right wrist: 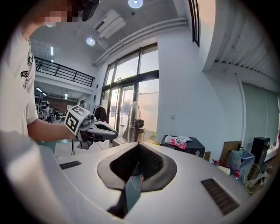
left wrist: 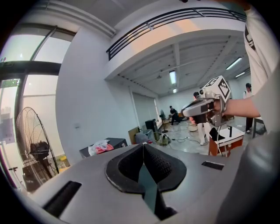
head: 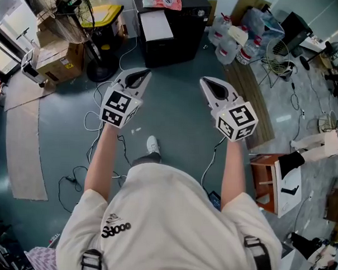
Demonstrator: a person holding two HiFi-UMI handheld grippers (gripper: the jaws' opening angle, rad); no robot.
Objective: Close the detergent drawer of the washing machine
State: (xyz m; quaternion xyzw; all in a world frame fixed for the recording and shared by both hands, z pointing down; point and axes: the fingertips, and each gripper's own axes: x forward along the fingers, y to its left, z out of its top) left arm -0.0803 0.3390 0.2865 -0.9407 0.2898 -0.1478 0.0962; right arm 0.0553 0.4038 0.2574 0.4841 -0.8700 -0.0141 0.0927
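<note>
**A:** Nearest the lens is the person's white T-shirt, with bare forearms reaching out from it. What are the hands doing?

**B:** From the left: the grey left claw, with its black-and-white marker cube, has its jaws pressed together and nothing between them. The matching grey right claw is likewise closed and empty. Both hang in the air over the floor, apart from each other.

**A:** And the detergent drawer?

**B:** No view shows it, nor the washing machine, so I can't say where it sits.

**A:** How would it handle?

**B:** My guess is a light, stiff plastic tray on slides. It should need no grip, just a flat push with closed tips on the middle of its front. An off-centre push might jam it.

**A:** The room?

**B:** There's a smooth grey-blue floor strewn with cables. At the left are brown cardboard boxes and a black wire-caged fan. A black cabinet stands in the centre, then clear plastic bottles, then a small reddish wooden table.
</note>
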